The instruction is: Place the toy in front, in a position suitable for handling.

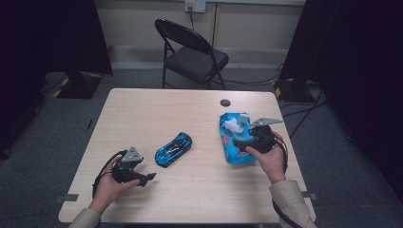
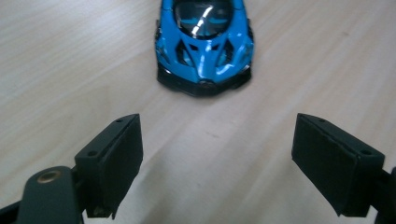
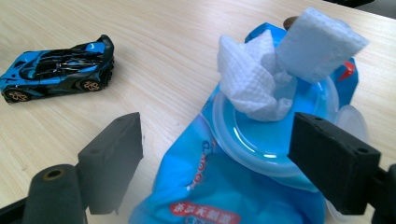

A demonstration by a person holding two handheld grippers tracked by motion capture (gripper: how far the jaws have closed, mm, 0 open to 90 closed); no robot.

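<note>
Overhead, a folding chair (image 1: pixel 190 52); closer, the wipe (image 3: pixel 261 79) seems crumpled.

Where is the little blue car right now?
The blue toy car sits near the middle of the table in the high view, just ahead of the open left gripper, with the blue wipes pack off to its right.

In the left gripper view the car (image 2: pixel 204 44) is cut off at the top edge — only its nose shows. In the right gripper view the pack (image 3: pixel 224 186) runs off the bottom edge — its red label half gone.
</note>
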